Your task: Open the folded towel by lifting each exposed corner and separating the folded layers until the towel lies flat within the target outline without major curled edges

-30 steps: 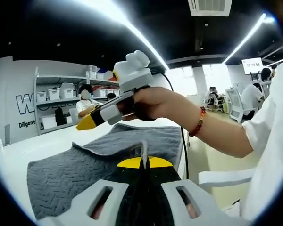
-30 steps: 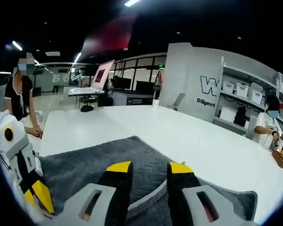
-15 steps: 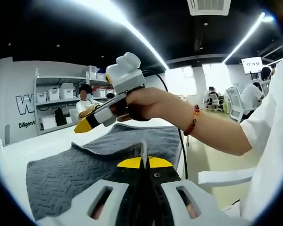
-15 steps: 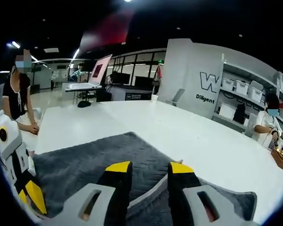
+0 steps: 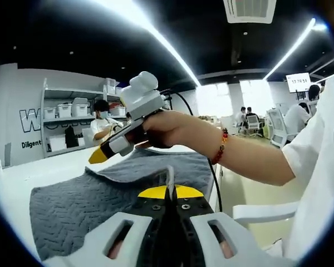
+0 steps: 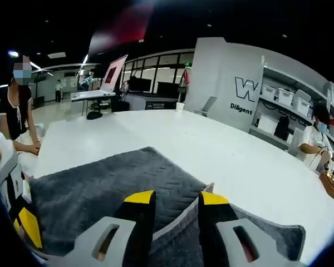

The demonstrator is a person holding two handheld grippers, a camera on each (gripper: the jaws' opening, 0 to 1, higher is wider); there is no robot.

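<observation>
White table (image 6: 156, 139); right tongs (image 6: 175, 199) apart over grey towel (image 6: 100, 189).

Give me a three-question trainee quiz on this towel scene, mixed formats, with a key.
1. True or false: the left claw is shut on the towel.
2. The towel colour is: A) white B) grey C) red.
3. Fill in: the right claw has its jaws apart over a raised towel ____.

Key: 1 true; 2 B; 3 edge.
</observation>
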